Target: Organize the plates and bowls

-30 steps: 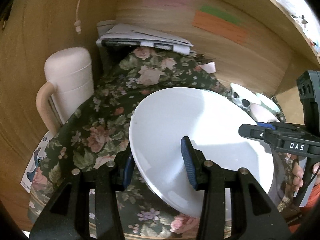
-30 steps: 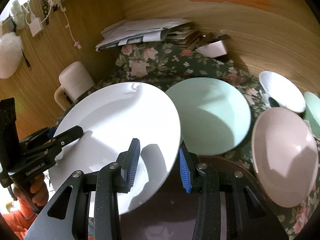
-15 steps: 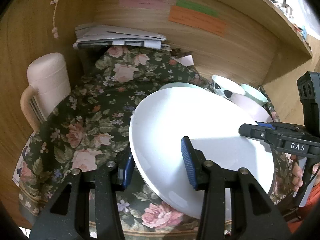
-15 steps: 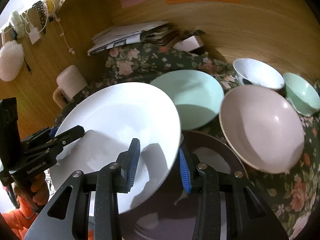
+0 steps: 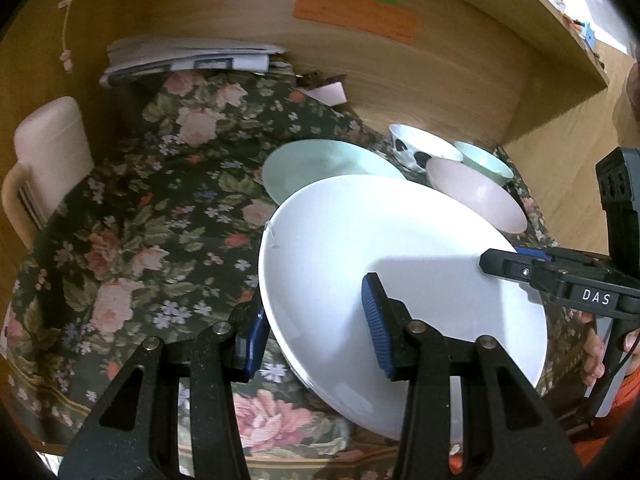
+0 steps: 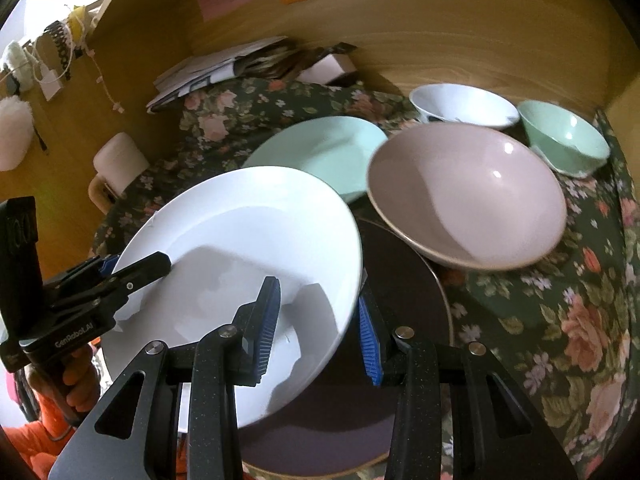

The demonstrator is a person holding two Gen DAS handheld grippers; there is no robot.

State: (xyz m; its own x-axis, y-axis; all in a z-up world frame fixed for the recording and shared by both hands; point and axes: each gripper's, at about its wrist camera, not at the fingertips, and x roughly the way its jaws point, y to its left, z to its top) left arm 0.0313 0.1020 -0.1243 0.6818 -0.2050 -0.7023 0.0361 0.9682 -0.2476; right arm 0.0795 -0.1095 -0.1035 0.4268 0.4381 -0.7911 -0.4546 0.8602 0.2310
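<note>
Floral cloth covers the desk (image 5: 120,240) where both tools — left tool (image 5: 316,320), right tool (image 6: 318,320) — clamp the white plate (image 6: 240,240), probably bound for the dark plate (image 6: 400,300), needing level lowering.

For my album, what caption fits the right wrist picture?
Both grippers clamp a white plate above a dark plate.

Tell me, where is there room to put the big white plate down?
The widest bare patch is the flowered cloth between the cream jug and the white plate. Another shows right of the pink bowl, below the green bowl. It is crowded around the mint plate, pink bowl and dark plate.
</note>
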